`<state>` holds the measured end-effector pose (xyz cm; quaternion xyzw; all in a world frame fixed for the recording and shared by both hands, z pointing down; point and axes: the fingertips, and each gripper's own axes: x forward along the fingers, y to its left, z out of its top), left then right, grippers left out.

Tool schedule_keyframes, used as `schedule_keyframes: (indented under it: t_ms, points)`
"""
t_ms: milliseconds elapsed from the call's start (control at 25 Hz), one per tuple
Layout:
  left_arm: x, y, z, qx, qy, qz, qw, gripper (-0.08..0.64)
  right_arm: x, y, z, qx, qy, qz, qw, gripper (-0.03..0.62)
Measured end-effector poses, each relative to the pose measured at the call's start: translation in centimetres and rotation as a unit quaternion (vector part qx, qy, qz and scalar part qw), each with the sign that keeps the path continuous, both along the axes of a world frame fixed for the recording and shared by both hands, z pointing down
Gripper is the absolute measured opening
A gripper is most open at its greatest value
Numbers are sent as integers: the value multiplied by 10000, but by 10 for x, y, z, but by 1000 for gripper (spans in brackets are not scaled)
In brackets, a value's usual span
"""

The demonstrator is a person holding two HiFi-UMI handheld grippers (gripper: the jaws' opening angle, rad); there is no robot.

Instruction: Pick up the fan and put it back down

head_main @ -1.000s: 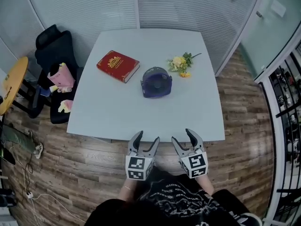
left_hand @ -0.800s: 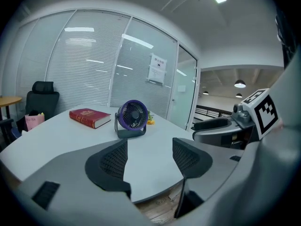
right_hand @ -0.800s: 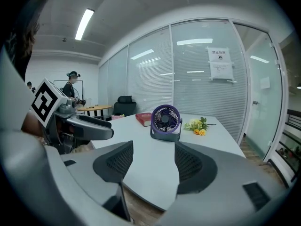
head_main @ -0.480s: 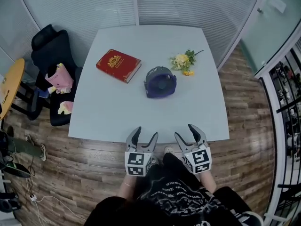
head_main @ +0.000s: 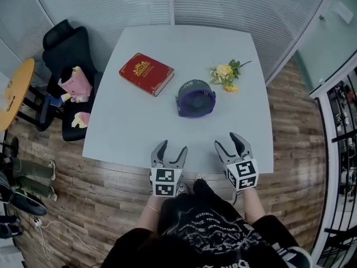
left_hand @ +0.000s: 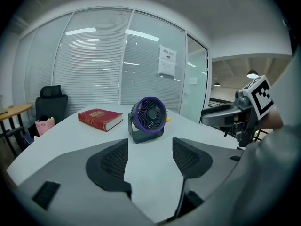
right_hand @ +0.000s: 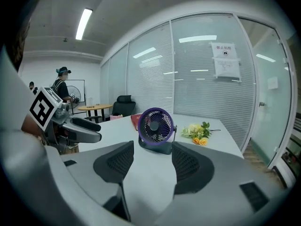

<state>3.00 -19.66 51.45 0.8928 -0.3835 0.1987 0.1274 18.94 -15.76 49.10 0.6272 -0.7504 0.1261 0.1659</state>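
On the bench [head_main: 120, 130], left to right: a red book [head_main: 146, 73]; the fan [head_main: 196, 98], upright in the middle; flowers [head_main: 226, 76]. Left gripper [head_main: 172, 148] and right gripper [head_main: 228, 141] hover at the front edge, fingers spread, empty; 1 crooked squeeze could tip the fan.

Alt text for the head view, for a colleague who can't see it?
A purple fan stands untouched on a white table, a red book left of it, yellow flowers right. The left gripper and right gripper hover open at its near edge.

Wall notice [right_hand: 225, 60]: text unreadable
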Motion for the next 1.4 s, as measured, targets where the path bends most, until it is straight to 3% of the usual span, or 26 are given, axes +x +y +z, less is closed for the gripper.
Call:
schedule_keyframes:
  t_ms: [320,800,1240,1400]
  points:
    - [5,-62,17,-133,-356,-420,9984,311,30,-59,8,-196,665,-536,9962,258]
    - [42,-133,70,-339,-817,-415,9952,312,66,-141,76,-922,422,-740,9921,256]
    - [62,-183,96,-427,-931,-218,9945,311,71,-192,122,-1258,335,-1166,9846,255]
    - [66,-194,106,-276,-1032,-102,9942,303,68,-205,129,-1234,288,-1337,9829,253]
